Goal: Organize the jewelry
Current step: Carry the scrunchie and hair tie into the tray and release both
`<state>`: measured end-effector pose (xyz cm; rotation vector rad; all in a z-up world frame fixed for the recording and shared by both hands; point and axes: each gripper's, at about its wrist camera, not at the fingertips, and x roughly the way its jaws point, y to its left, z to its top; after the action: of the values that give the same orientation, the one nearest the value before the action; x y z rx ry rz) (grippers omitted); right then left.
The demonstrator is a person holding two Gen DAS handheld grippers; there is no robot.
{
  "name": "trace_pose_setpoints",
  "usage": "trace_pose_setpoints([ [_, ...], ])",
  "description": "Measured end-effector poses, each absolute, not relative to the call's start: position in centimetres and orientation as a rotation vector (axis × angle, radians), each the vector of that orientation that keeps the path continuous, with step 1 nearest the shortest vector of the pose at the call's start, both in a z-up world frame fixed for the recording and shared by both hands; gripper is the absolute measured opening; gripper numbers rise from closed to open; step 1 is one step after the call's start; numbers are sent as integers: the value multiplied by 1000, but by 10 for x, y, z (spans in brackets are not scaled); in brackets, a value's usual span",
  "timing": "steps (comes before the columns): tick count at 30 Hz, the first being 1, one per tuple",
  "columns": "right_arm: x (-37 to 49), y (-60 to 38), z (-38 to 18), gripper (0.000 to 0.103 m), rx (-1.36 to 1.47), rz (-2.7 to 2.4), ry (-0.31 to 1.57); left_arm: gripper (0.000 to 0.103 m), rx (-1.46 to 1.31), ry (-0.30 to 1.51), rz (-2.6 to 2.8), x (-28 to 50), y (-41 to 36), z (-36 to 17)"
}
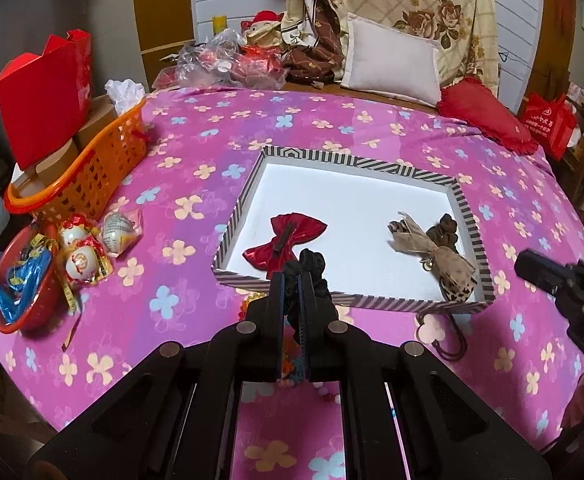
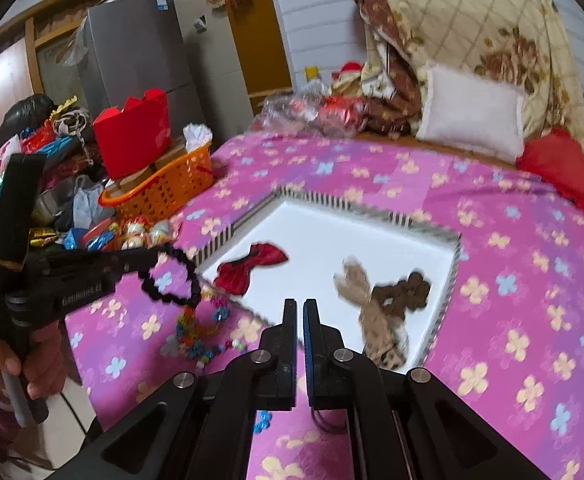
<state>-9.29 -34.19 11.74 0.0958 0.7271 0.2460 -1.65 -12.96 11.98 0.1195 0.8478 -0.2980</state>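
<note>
Two grippers in play, both clamped narrow. Landmark: striped box [image 1: 468,216] on the pink bedspread [image 1: 195,128].

Going left to right:
- Left of the box: orange basket [image 1: 91,172] holding a red carton [image 1: 47,100]; in front of it a red bowl [image 1: 23,312] and three foil-wrapped ornaments [image 1: 83,256], as far as I can count.
- Left gripper [image 1: 292,280]: jaws pinched on a black beaded bracelet [image 2: 171,280]. From the right wrist view the loop hangs free below the tips, over the bedspread just off the box's near-left corner.
- On the bedspread under that loop: one multicoloured bead string [image 2: 199,332], just outside the box's near edge.
- Inside the box, left half: one red bow [image 1: 287,240].
- Inside the box, right half: one tan-and-leopard bow [image 1: 440,256] with a brown beaded piece [image 1: 448,228] touching it.
- Near-right corner of the box, outside: a dark cord loop [image 1: 452,344] on the bedspread.
- Right gripper [image 2: 300,308]: jaws nearly together, nothing between them, hovering at the box's near edge.

Key relation: box interior lies ahead of the left gripper, open floor between the two bows. Bracelet hangs roughly vertical. Left hand is the nearer one for the drop, I'd judge; main risk is the loop catching the near wall.
</note>
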Motion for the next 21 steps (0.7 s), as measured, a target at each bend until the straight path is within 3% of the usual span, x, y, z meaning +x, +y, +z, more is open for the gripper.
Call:
trace_pose_setpoints([
  [3, -95, -339, 95, 11, 82, 269, 792, 5, 123, 856, -296, -15, -131, 115],
  [5, -97, -335, 73, 33, 63, 276, 851, 5, 120, 867, -295, -13, -131, 110],
  [15, -80, -334, 10, 35, 121, 223, 936, 5, 108, 891, -279, -11, -125, 100],
  [17, -75, -331, 7, 42, 99, 196, 932, 5, 109, 890, -275, -10, -123, 99],
  [21, -69, -328, 2, 45, 73, 170, 909, 5, 96, 898, -272, -7, -119, 98],
])
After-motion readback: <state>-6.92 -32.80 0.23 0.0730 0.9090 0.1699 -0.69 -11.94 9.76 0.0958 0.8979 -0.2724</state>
